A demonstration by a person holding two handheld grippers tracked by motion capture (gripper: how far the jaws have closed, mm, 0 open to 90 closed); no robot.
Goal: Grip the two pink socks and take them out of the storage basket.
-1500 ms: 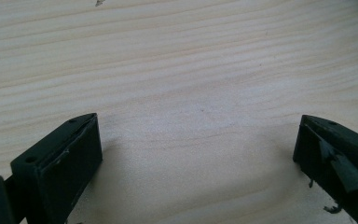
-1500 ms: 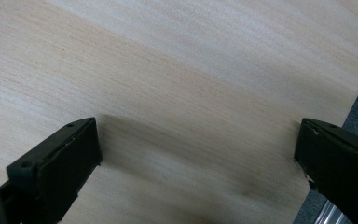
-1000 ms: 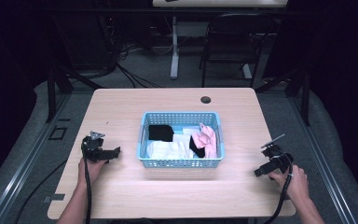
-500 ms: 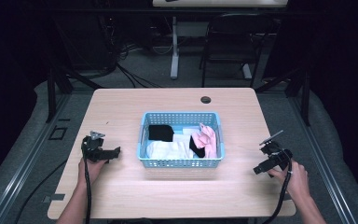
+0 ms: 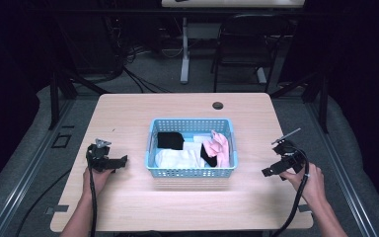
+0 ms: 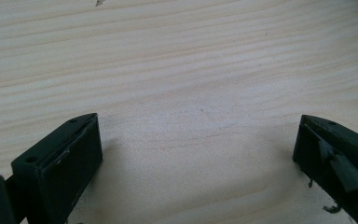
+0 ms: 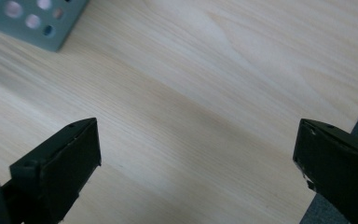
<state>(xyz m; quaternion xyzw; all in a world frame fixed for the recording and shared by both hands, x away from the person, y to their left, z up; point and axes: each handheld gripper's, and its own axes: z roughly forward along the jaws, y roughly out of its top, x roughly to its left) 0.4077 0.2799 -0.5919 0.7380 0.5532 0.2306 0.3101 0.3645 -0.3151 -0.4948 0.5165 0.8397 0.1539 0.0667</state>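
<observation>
- The blue basket [image 5: 191, 170] sits mid-table, and everything here is easiest placed against it. Inside lie soft pieces of cloth: a white piece [image 5: 176, 158] toward the near-left corner, a black piece [image 5: 170, 140] behind it at the far left, and a pink piece [image 5: 217, 148] bunched against the right wall, with a second small dark piece [image 5: 206, 157] tucked just beside it.
- The left gripper [image 5: 122, 160] rests on the table [image 5: 128, 113] to the left of the basket, pointing at it, jaws spread wide with nothing but bare wood between them in the left gripper view.
- The right gripper [image 5: 268, 172] is held off to the right of the basket, well apart from it, jaws likewise gaping and empty; a corner of the basket peeks in at the top left of the right gripper view.
- The cloth looks light and limp to me. It should bunch and drape, not slide, and nothing there could break. I'd pinch a raised fold: the pink piece's hump by the right wall suits the right gripper, the white piece's near edge suits the left.
- The basket itself is light plastic and could skid or tip if snagged.
- Against half a second ago, the right gripper has shifted only slightly; the left gripper, the basket and the cloth look unchanged.
</observation>
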